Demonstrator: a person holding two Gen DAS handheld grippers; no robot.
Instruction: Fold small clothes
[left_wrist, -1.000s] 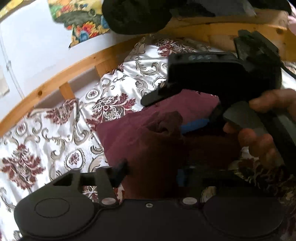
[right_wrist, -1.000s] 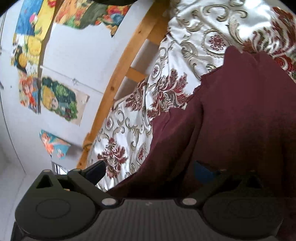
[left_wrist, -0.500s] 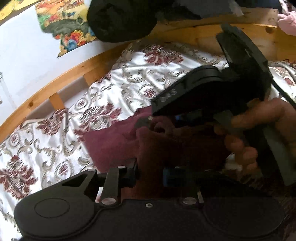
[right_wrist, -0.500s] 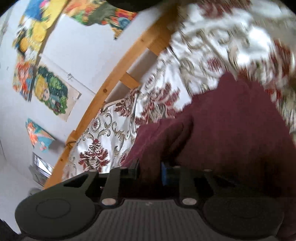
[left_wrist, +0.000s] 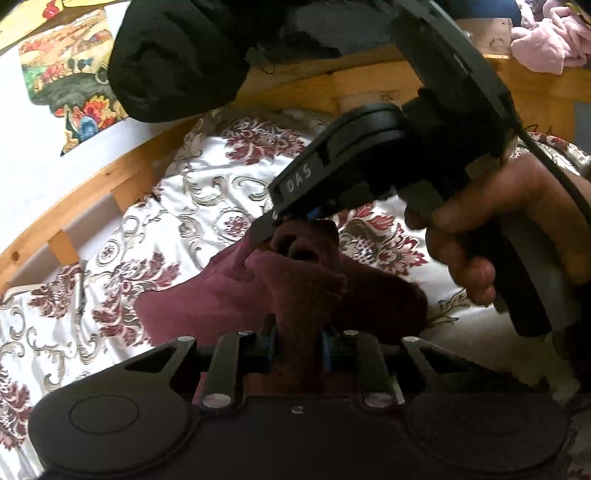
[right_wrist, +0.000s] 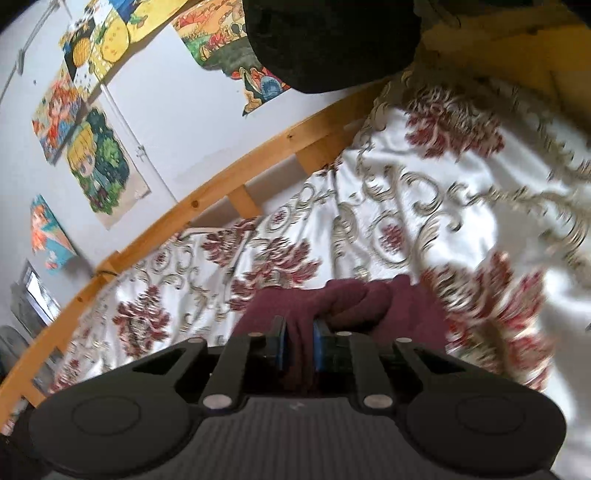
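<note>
A small maroon garment is held up over the floral bedspread. My left gripper is shut on a bunched fold of it, blue pads pressing the cloth. In the left wrist view the right gripper comes in from the upper right, held by a hand, and pinches the garment's top edge. In the right wrist view my right gripper is shut on a gathered ridge of the maroon garment, which hangs below it over the bed.
A wooden bed rail curves along the far side of the mattress. A black garment hangs over the rail. Pink clothes lie at the upper right. Posters cover the white wall.
Both grippers have closed on the maroon garment. The right gripper moved up and left toward the left one, bringing the cloth's edges together and lifting it off the bed.
</note>
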